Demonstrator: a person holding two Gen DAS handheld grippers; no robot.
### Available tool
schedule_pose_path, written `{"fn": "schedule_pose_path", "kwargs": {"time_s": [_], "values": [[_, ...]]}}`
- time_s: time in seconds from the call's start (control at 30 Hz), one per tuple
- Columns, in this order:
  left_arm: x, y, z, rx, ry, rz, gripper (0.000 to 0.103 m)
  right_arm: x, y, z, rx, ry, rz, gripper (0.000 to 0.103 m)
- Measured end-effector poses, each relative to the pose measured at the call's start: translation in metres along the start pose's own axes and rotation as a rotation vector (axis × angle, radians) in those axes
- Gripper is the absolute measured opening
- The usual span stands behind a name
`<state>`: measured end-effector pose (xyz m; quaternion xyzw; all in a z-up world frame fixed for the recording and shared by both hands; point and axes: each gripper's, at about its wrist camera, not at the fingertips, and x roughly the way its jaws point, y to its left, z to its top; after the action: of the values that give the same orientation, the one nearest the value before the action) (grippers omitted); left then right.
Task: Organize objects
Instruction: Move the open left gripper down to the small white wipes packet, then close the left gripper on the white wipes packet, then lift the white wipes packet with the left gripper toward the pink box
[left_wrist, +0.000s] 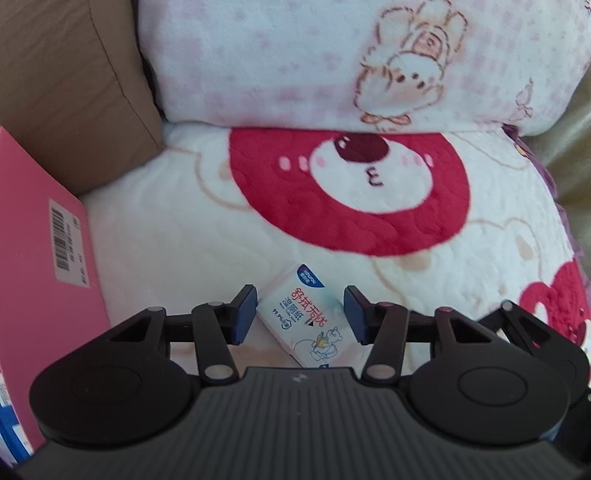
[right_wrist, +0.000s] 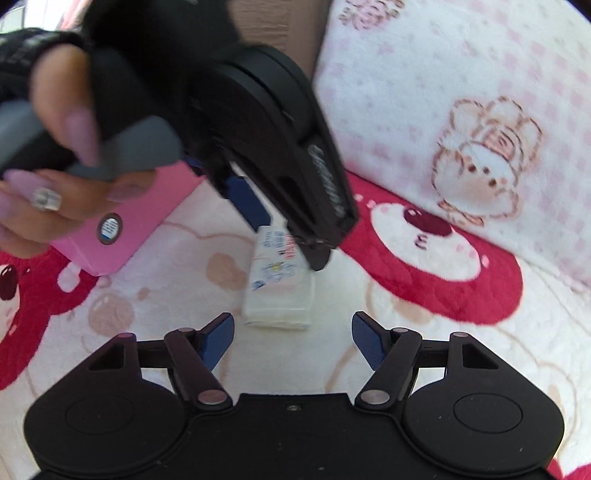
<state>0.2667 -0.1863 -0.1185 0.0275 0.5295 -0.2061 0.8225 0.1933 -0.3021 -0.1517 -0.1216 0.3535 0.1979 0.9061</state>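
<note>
We have the small white tissue pack (left_wrist: 301, 317) lying flat on the bear-print blanket (left_wrist: 369, 236), its long axis running diagonally in the left wrist view, one short end toward the red bear face and the other toward us. Our left tongs (left_wrist: 300, 312) straddle it, blue pads just beside its long sides, not yet pressing. Our right tongs (right_wrist: 291, 341) hang released near its short end. A pink box (right_wrist: 125, 221) lies nearby.
</note>
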Motion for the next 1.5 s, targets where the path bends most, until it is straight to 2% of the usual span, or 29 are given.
{"fn": "schedule_pose_path", "kwargs": {"time_s": [0.13, 0.37, 0.43, 0.5, 0.57, 0.6, 0.7, 0.87, 1.0, 1.13, 1.33, 1.5], "values": [[-0.002, -0.009, -0.006, -0.005, 0.034, 0.0, 0.049, -0.013, -0.002, -0.008, 0.001, 0.012, 0.023, 0.072], [-0.001, -0.02, -0.016, -0.027, 0.082, -0.062, 0.049, -0.033, -0.003, -0.023, -0.046, 0.029, -0.007, 0.072], [-0.001, -0.021, -0.018, -0.029, 0.067, -0.068, 0.048, -0.036, -0.008, -0.026, -0.035, 0.036, -0.025, 0.072], [-0.002, -0.025, -0.019, 0.0, 0.041, -0.036, 0.045, -0.039, -0.014, -0.029, -0.022, 0.04, -0.07, 0.071], [-0.001, -0.028, -0.021, 0.036, 0.022, -0.003, 0.045, -0.042, -0.024, -0.03, 0.016, 0.037, -0.075, 0.071], [-0.001, -0.027, -0.023, 0.036, 0.014, -0.014, 0.045, -0.044, -0.03, -0.031, 0.042, 0.032, -0.068, 0.071], [0.002, -0.021, -0.026, -0.025, 0.036, -0.088, 0.037, -0.046, -0.042, -0.035, 0.098, 0.023, -0.069, 0.07], [0.003, -0.016, -0.035, -0.116, 0.074, -0.116, 0.034, -0.043, -0.047, -0.043, 0.214, 0.062, -0.007, 0.056], [0.0, -0.012, -0.042, -0.184, 0.11, -0.127, 0.03, -0.041, -0.046, -0.048, 0.285, 0.06, 0.056, 0.051], [-0.004, -0.014, -0.052, -0.21, 0.067, -0.126, 0.03, -0.037, -0.043, -0.049, 0.359, 0.063, 0.096, 0.047], [-0.008, -0.015, -0.066, -0.214, -0.015, -0.128, 0.027, -0.032, -0.039, -0.046, 0.355, 0.053, 0.077, 0.046], [-0.011, -0.014, -0.074, -0.223, -0.049, -0.136, 0.027, -0.03, -0.027, -0.048, 0.247, 0.041, 0.041, 0.049]]}}
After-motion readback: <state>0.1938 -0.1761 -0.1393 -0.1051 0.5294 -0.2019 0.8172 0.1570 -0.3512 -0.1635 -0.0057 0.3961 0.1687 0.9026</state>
